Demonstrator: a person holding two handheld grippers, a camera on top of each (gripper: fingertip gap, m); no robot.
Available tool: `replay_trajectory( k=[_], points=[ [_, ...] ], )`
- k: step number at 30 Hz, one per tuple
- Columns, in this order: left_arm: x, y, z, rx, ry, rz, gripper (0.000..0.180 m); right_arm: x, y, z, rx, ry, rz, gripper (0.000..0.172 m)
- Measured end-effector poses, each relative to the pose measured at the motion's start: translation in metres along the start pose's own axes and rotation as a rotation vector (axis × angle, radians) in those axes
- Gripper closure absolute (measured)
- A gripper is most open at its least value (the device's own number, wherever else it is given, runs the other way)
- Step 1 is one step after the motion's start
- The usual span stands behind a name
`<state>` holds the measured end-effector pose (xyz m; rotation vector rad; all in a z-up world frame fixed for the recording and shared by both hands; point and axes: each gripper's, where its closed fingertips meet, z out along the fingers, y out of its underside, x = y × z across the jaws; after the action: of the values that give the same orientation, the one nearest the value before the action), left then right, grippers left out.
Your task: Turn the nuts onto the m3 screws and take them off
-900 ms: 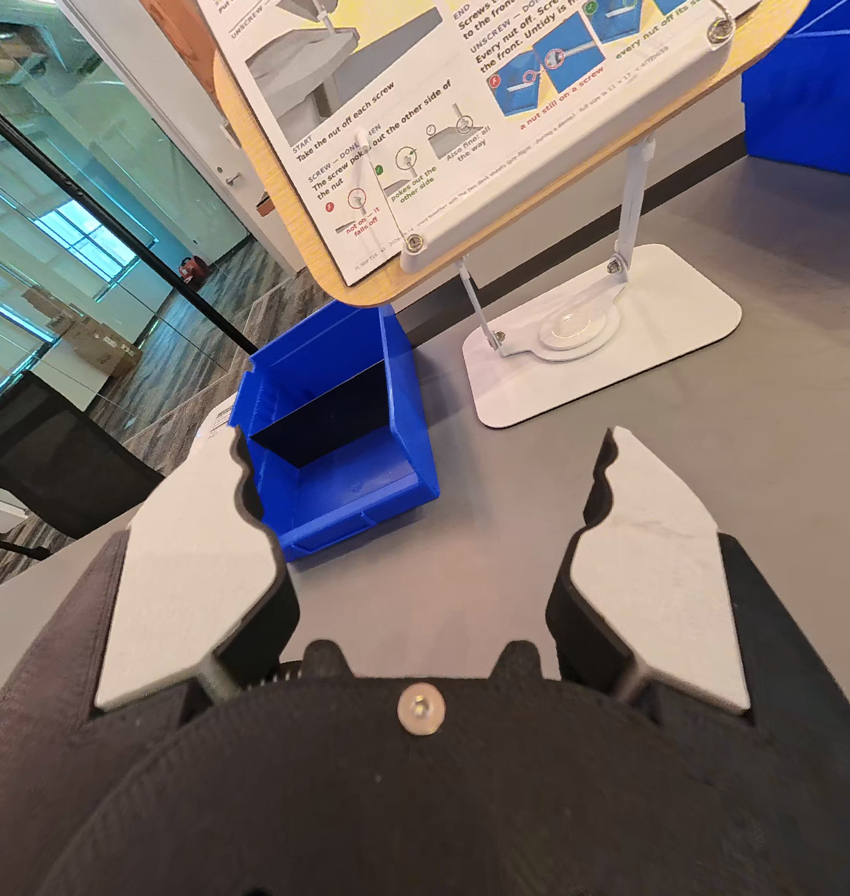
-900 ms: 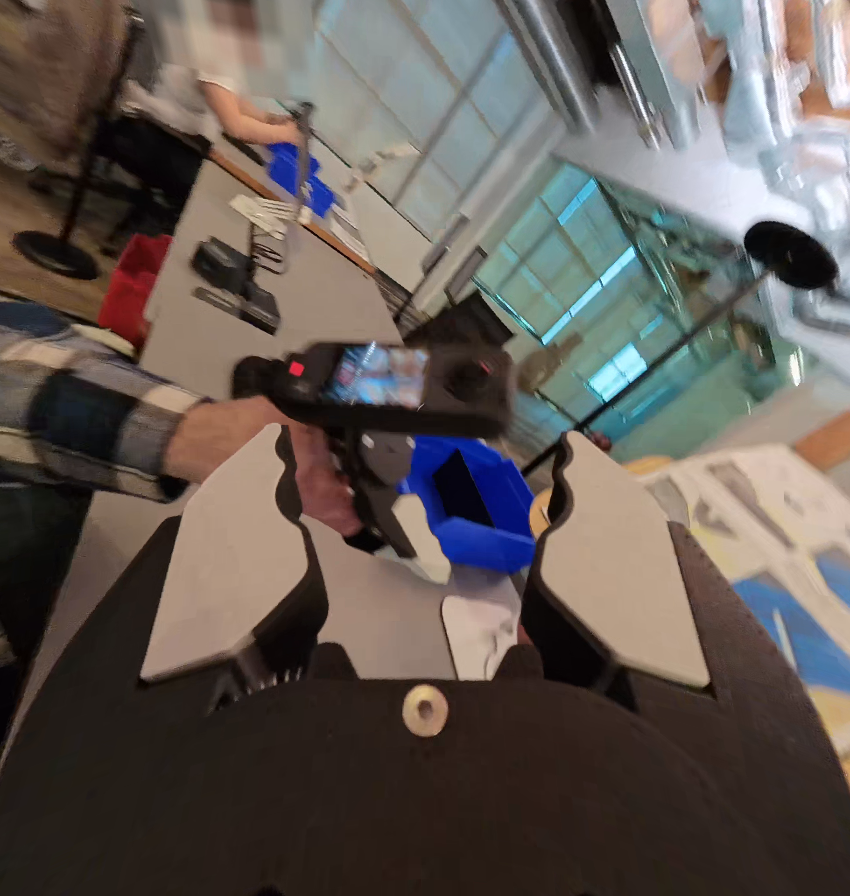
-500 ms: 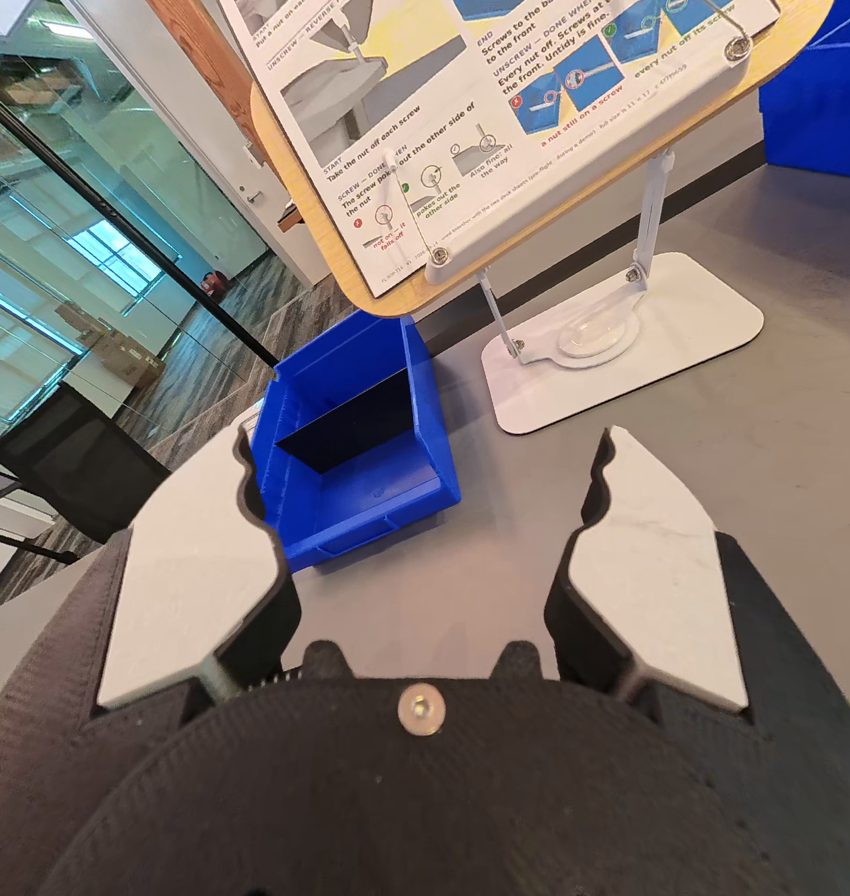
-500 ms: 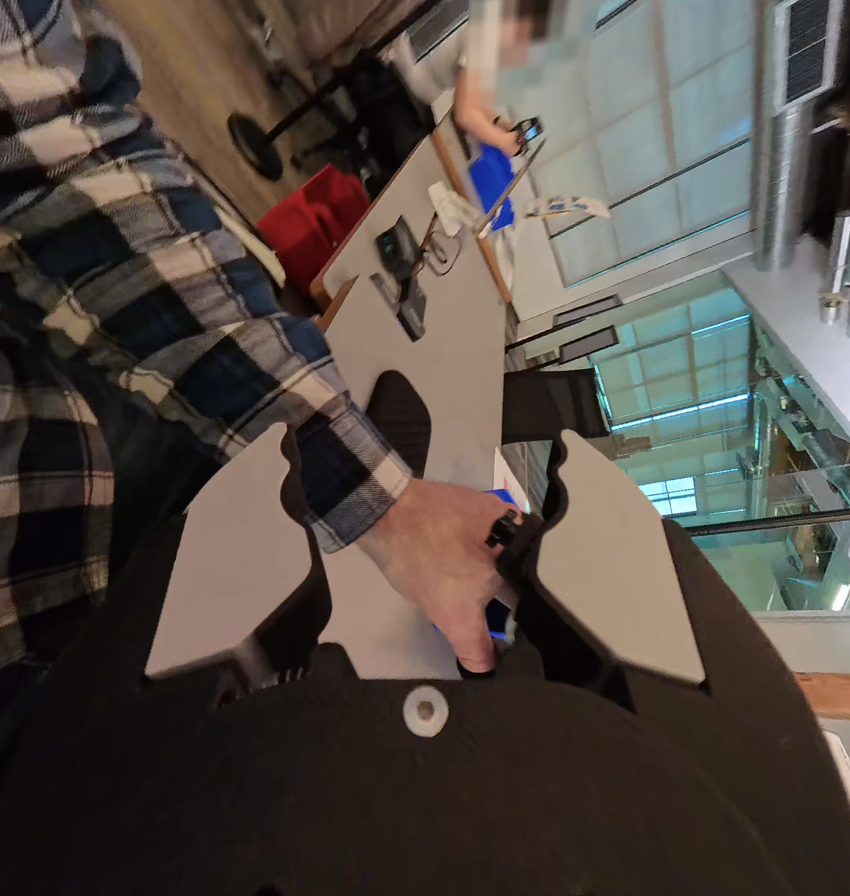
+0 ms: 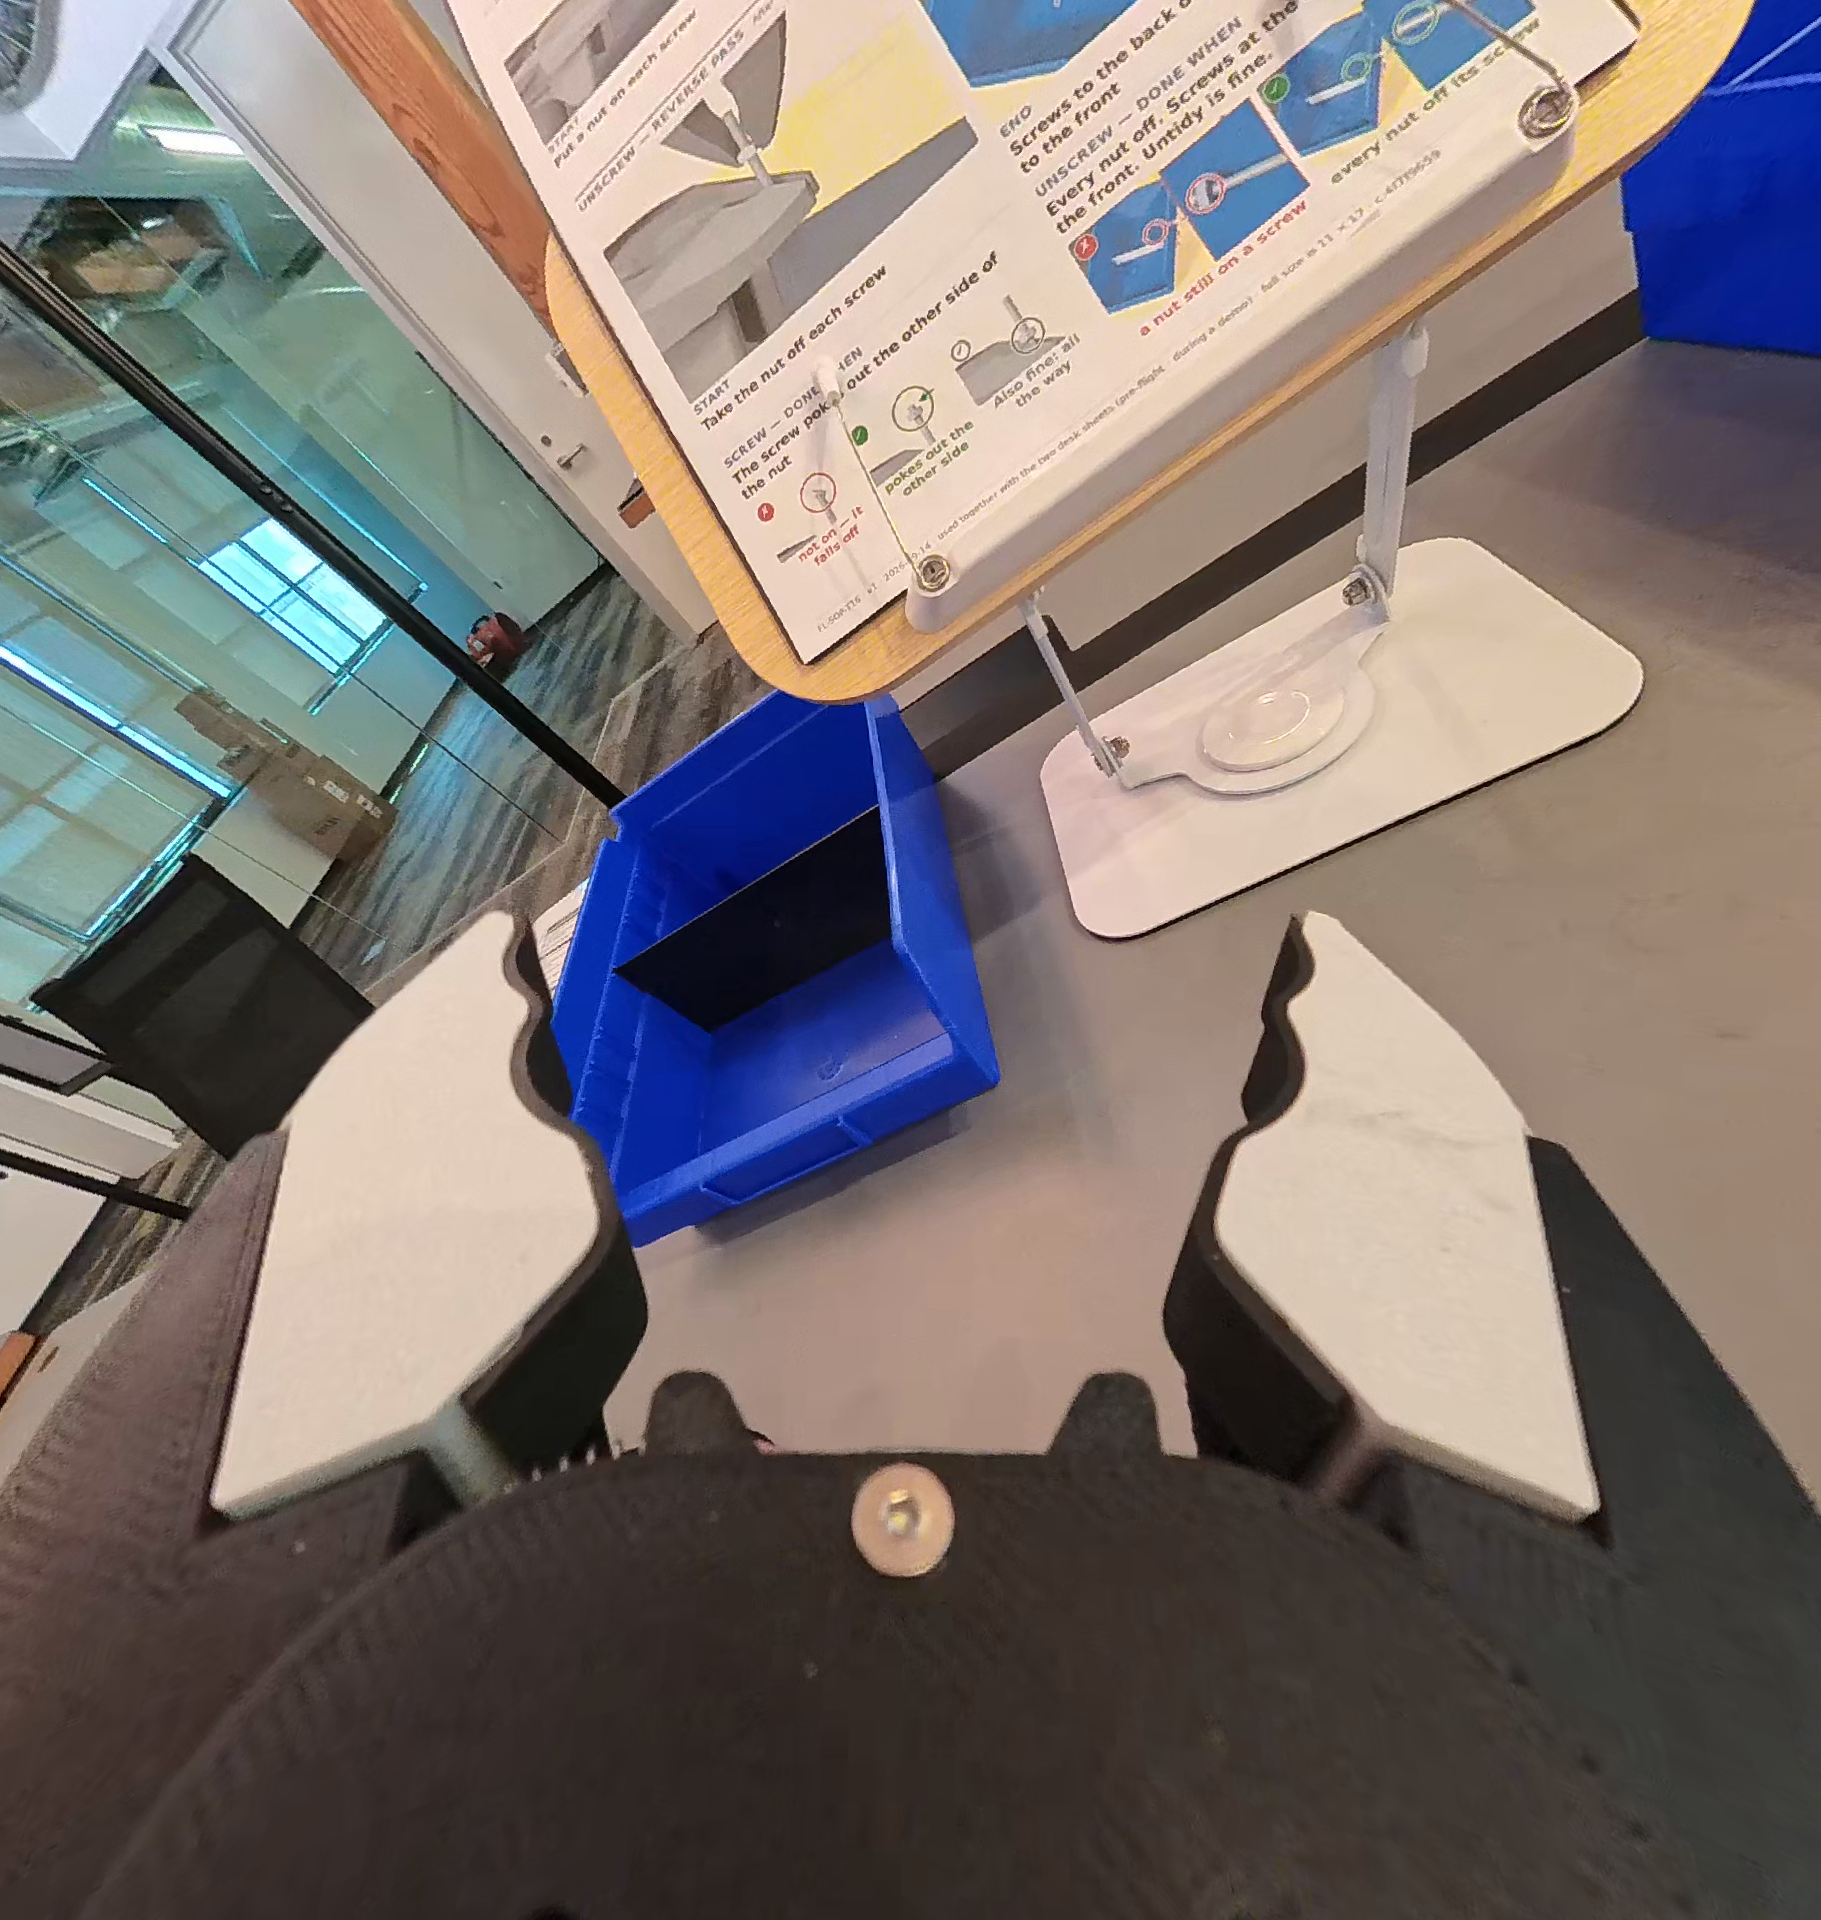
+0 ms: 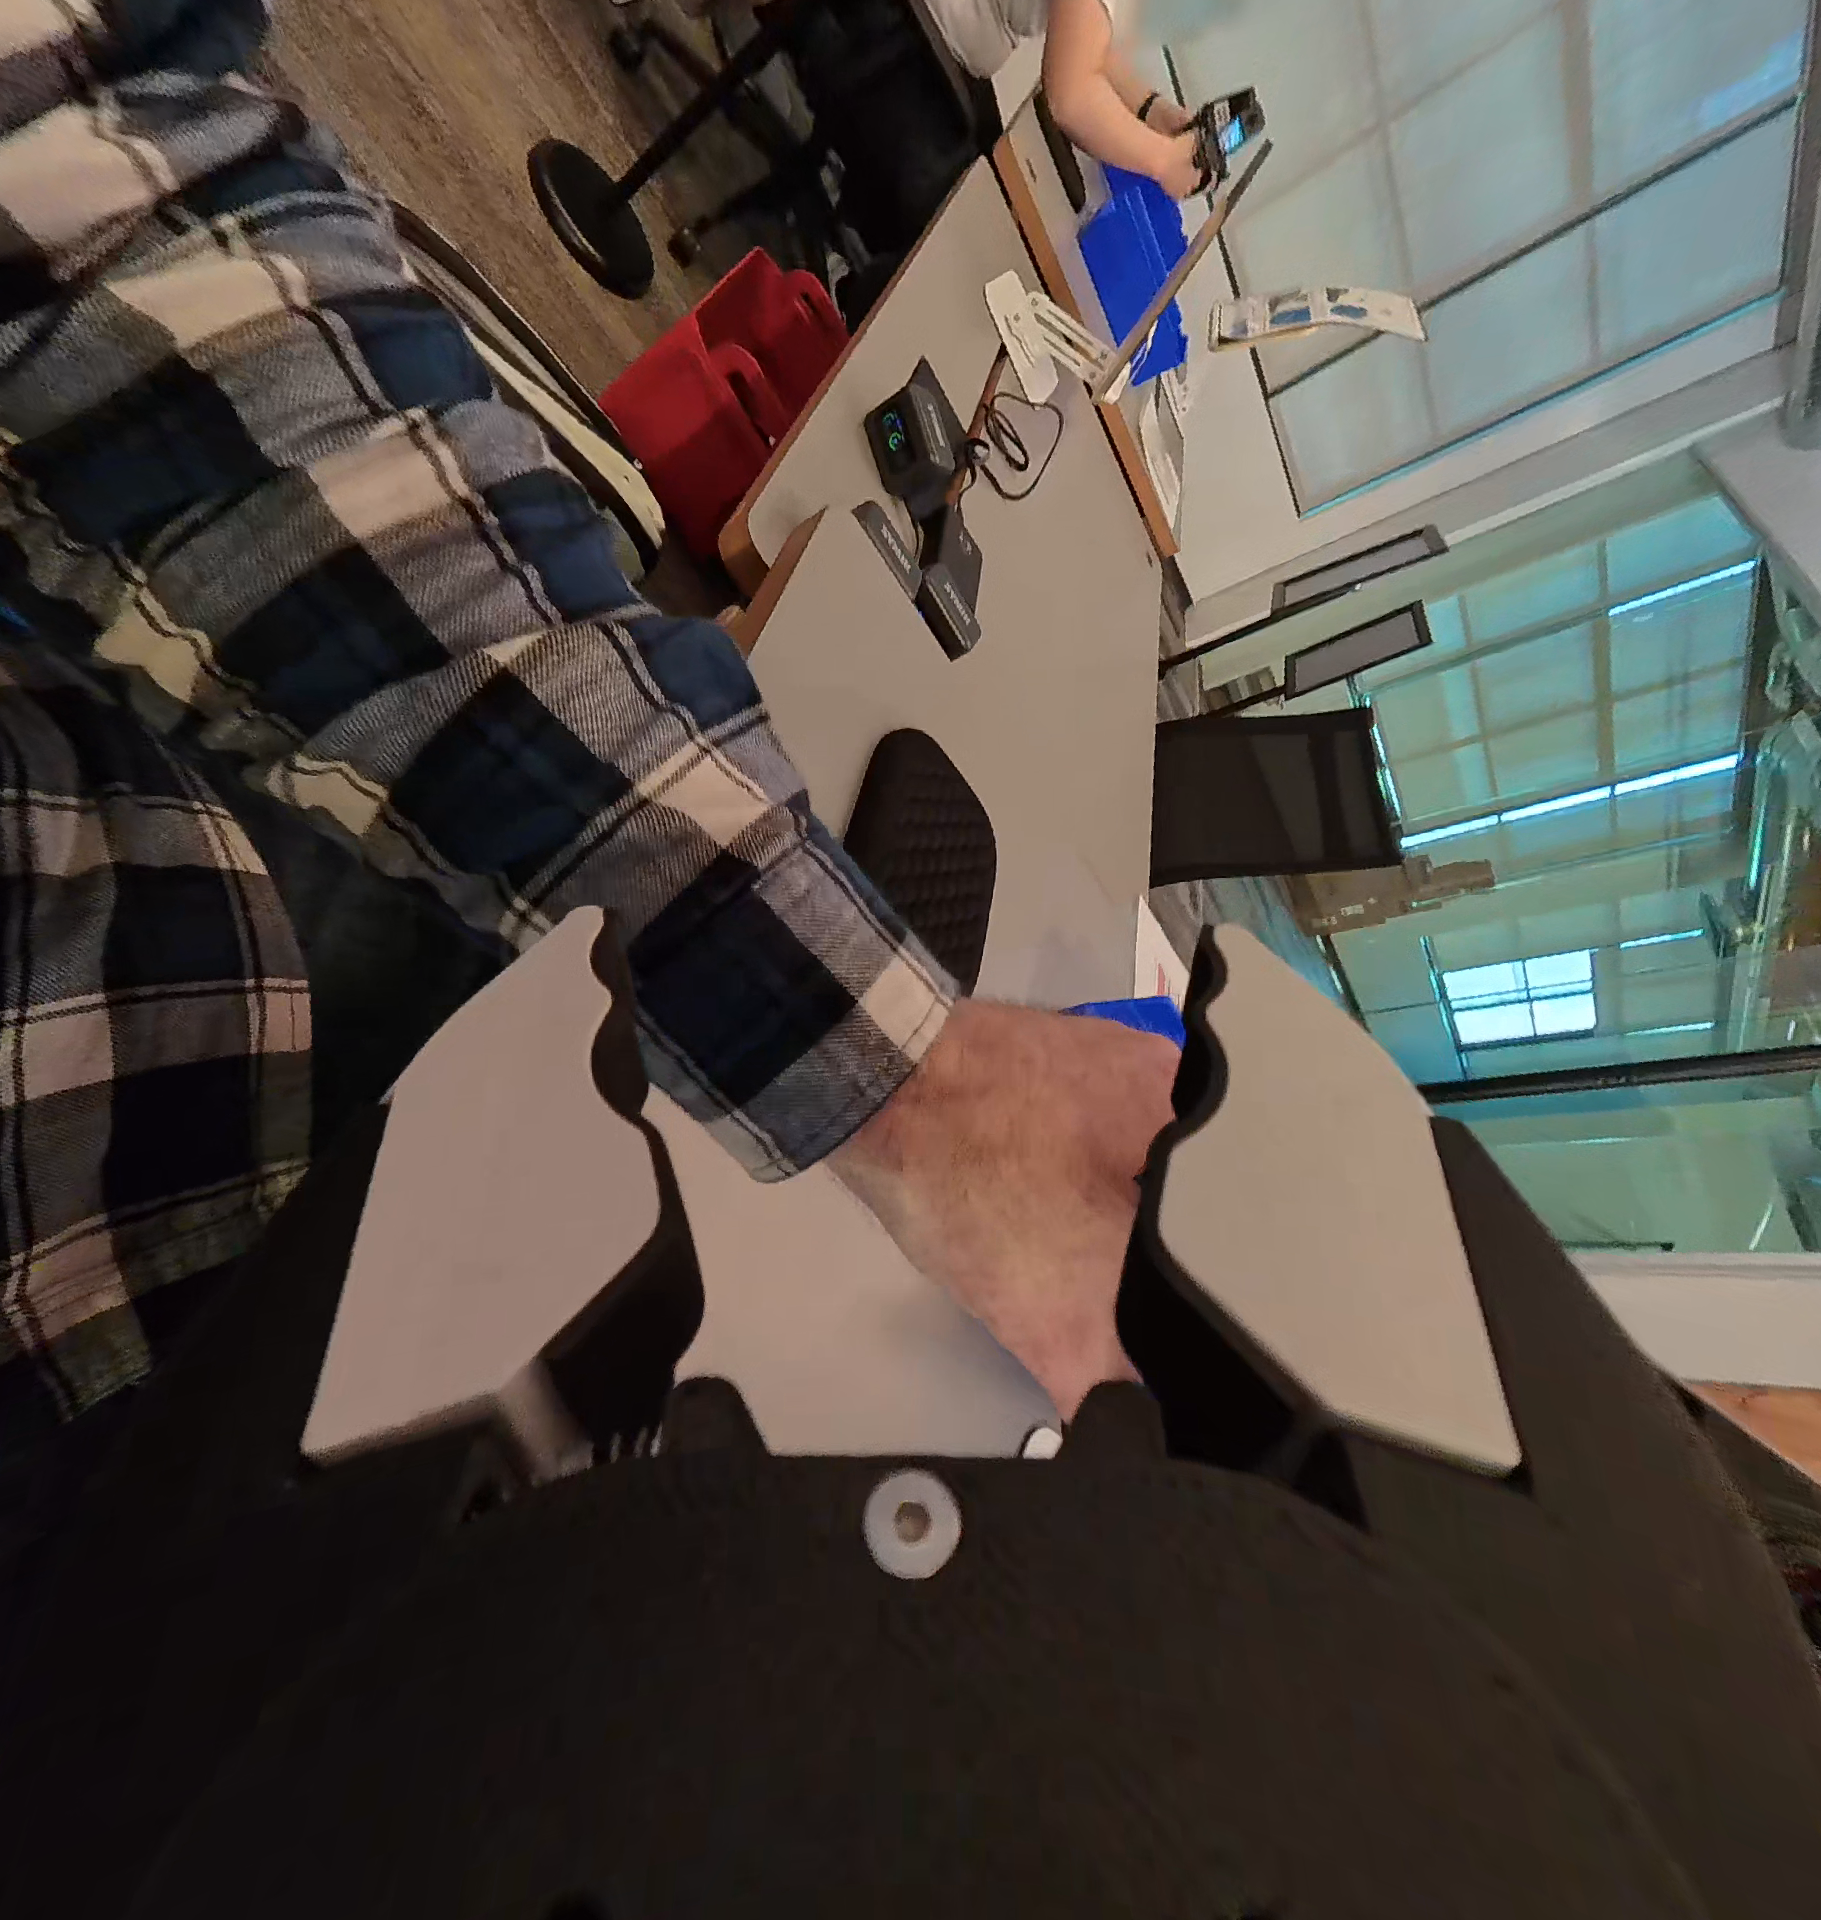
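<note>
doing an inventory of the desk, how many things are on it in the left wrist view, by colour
Blue: 2, the open blue bin with a dark divider and the blue bin corner at the far right edge
White: 1, the stand base holding the tilted instruction board
Total: 3

One blue bin (image 5: 781,997) sits on the grey tabletop (image 5: 1508,1039), with one black divider (image 5: 771,935) inside it. One white stand (image 5: 1342,748) holds up one wooden board (image 5: 677,540) with one printed sheet (image 5: 989,260) on it. In the right wrist view there are two red bins (image 6: 724,384), one black mat (image 6: 921,831) and three small black boxes (image 6: 911,436).
</note>
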<state>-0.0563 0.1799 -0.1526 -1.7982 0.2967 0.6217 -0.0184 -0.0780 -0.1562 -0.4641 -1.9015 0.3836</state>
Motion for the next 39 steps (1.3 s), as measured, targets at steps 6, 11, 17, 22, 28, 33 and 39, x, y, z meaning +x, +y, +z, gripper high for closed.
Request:
replay_trajectory(
  k=[6,11,17,22,28,33,39],
  points=[
    [0.003,-0.003,-0.002,0.009,-0.002,0.014,0.055,0.001,0.005,-0.002,-0.030,-0.008,0.013,0.071],
    [0.003,-0.001,-0.001,0.002,0.004,0.010,0.054,0.004,-0.002,-0.009,-0.030,0.001,-0.019,0.074],
    [-0.001,-0.001,-0.001,0.004,0.006,-0.011,0.054,0.012,0.001,-0.022,-0.035,0.014,-0.007,0.076],
    [0.002,-0.002,-0.002,0.002,0.010,-0.002,0.054,-0.001,-0.001,-0.013,-0.040,-0.043,-0.011,0.078],
    [0.009,-0.003,-0.003,0.003,0.018,0.014,0.054,-0.009,0.015,0.000,-0.098,-0.071,0.016,0.077],
    [0.007,-0.002,-0.001,0.005,0.020,0.002,0.054,-0.003,-0.006,-0.013,-0.050,-0.051,-0.004,0.078],
    [0.002,-0.003,-0.003,0.009,0.017,-0.011,0.053,0.006,-0.006,-0.024,-0.054,-0.030,0.003,0.078]
  ],
)
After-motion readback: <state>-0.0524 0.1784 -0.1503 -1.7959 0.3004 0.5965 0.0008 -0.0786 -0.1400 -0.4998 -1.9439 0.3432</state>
